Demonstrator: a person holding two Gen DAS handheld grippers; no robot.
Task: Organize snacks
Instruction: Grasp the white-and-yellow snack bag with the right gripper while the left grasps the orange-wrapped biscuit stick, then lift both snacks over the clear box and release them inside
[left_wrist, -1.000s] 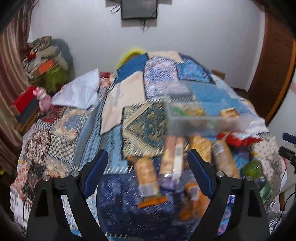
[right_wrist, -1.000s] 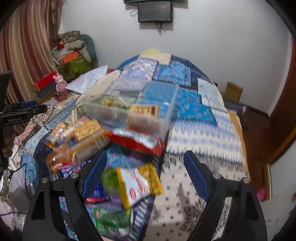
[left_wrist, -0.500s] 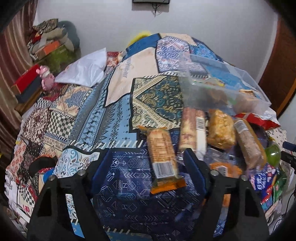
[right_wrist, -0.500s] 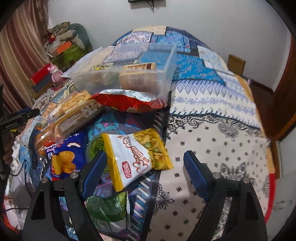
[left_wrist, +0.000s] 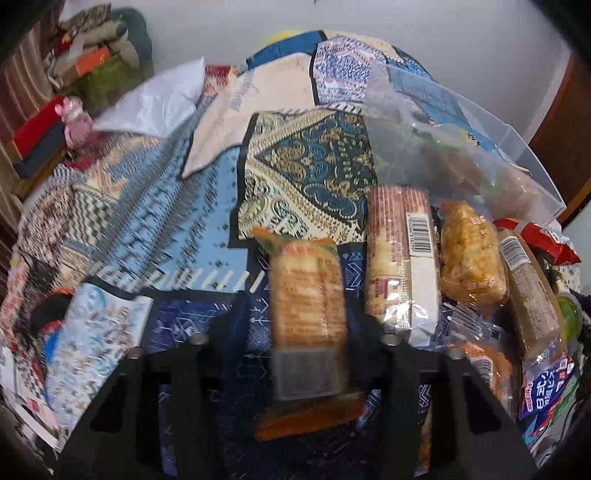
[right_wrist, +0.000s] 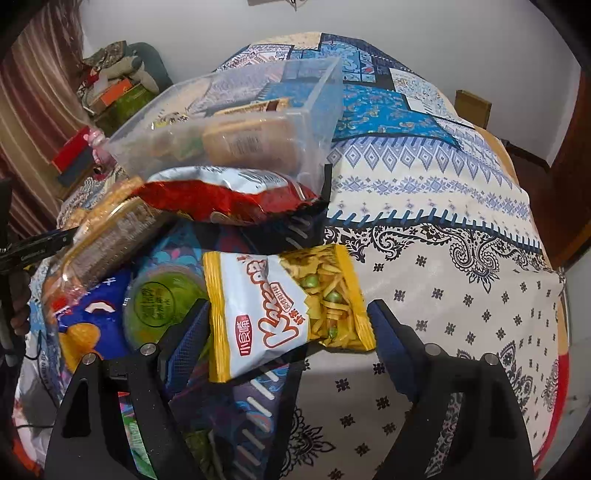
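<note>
Snack packs lie on a patchwork bedspread in front of a clear plastic bin (left_wrist: 517, 147) that holds some snacks; the bin also shows in the right wrist view (right_wrist: 317, 110). My left gripper (left_wrist: 295, 328) is open, its jaws on either side of an orange-ended biscuit pack (left_wrist: 306, 317). A pink wafer pack (left_wrist: 399, 258) and a yellow puffed-snack pack (left_wrist: 469, 258) lie right of it. My right gripper (right_wrist: 288, 314) is open around a yellow and white chips bag (right_wrist: 284, 310). A red crisp bag (right_wrist: 229, 195) lies beyond it.
A green jelly cup (right_wrist: 159, 299) and a blue snack bag (right_wrist: 85, 325) lie left of the chips bag. A long brown cracker pack (left_wrist: 532, 295) lies at the right. A white pillow (left_wrist: 155, 99) and piled clutter (left_wrist: 92, 55) are at the far left. The bed edge (right_wrist: 554, 369) drops off on the right.
Both grippers have moved forward and down toward the bed. The biscuit pack now sits between the left jaws and the chips bag between the right jaws. Both stay open.
</note>
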